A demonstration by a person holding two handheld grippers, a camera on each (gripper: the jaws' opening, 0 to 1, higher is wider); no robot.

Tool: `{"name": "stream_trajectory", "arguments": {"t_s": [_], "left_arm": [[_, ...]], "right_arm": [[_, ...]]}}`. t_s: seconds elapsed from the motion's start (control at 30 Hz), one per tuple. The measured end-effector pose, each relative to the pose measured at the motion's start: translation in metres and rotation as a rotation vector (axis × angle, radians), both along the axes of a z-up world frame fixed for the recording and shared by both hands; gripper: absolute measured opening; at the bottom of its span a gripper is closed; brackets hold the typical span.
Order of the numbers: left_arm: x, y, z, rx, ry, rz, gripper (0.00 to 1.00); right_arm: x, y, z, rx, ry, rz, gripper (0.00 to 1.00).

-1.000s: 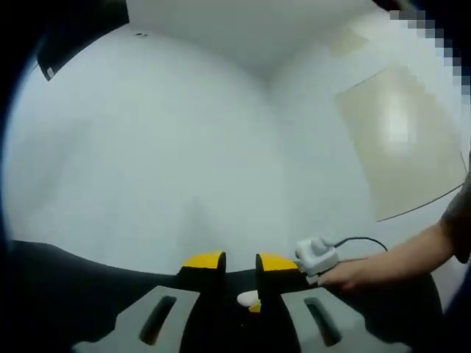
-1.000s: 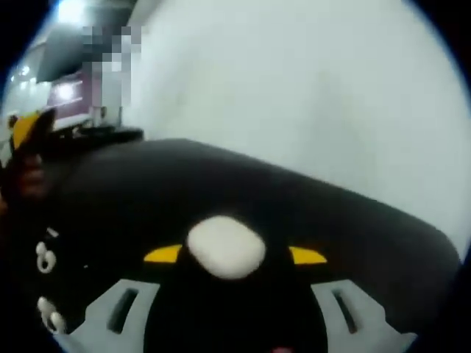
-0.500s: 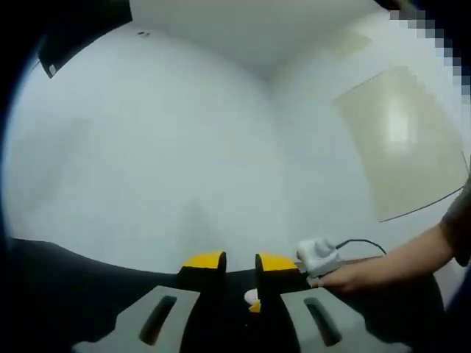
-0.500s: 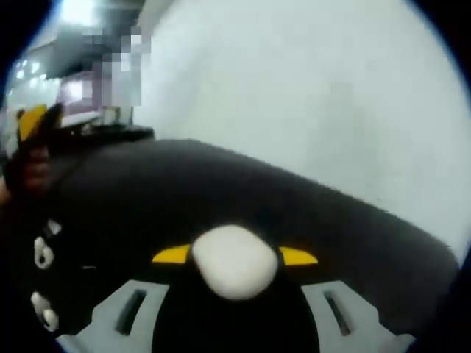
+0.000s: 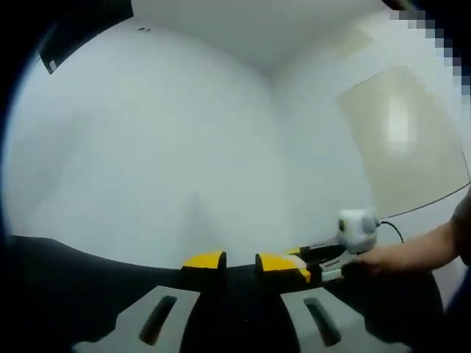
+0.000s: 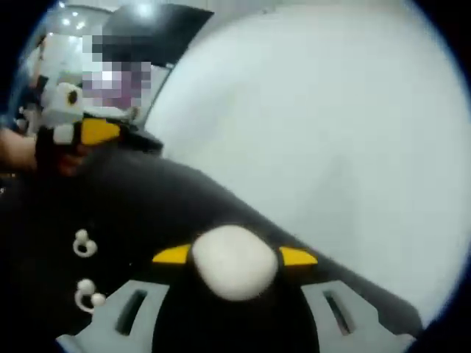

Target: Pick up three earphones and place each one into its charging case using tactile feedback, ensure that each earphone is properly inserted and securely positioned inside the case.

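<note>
Right gripper [image 6: 234, 257]: jaws clamped on a white case [image 6: 234, 262], held above the black tabletop [image 6: 147, 198]. Left gripper [image 5: 240, 262]: jaws narrowly parted, nothing visible between them. Two white earphones [image 6: 85, 245] lie on the tabletop, well apart from its far edge.

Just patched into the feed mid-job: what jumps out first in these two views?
In the right gripper view, the right gripper is shut on a white oval earphone case above the black table. Two white earphones lie on the table at lower left. The left gripper points at a white wall.
</note>
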State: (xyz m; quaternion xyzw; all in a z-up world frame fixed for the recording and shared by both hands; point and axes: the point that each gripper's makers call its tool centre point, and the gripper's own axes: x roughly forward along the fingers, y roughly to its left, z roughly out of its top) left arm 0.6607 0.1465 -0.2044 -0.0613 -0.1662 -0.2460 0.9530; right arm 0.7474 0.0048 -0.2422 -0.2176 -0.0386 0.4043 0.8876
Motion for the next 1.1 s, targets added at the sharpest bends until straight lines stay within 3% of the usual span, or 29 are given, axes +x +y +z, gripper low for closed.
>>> {"name": "stream_trajectory", "arguments": {"t_s": [0.2, 0.3, 0.4, 0.5, 0.57, 0.63, 0.87, 1.1], "left_arm": [[-0.001, -0.001, -0.003, 0.009, 0.01, -0.002, 0.14], [-0.001, -0.003, -0.005, 0.028, 0.012, -0.004, 0.14], [-0.004, -0.009, -0.007, 0.07, 0.004, -0.001, 0.14], [-0.005, -0.016, -0.009, 0.126, -0.007, -0.005, 0.15], [-0.005, -0.022, -0.013, 0.176, -0.008, -0.01, 0.15], [-0.006, -0.026, -0.015, 0.192, -0.006, -0.016, 0.15], [-0.005, -0.022, -0.018, 0.186, 0.006, -0.015, 0.15], [-0.005, -0.022, -0.018, 0.186, 0.007, -0.02, 0.15]], "right_arm": [[-0.047, -0.016, 0.007, 0.081, 0.069, 0.059, 0.45], [-0.081, -0.025, -0.008, 0.096, 0.193, 0.091, 0.45], [-0.113, -0.028, -0.025, 0.169, 0.391, 0.13, 0.45], [-0.127, -0.029, -0.036, 0.2, 0.467, 0.12, 0.45], [-0.133, -0.022, -0.042, 0.176, 0.47, 0.117, 0.45], [-0.135, -0.018, -0.053, 0.106, 0.436, 0.107, 0.45], [-0.139, -0.005, -0.08, -0.026, 0.439, 0.092, 0.45], [-0.144, -0.006, -0.08, -0.015, 0.48, 0.113, 0.46]]}}
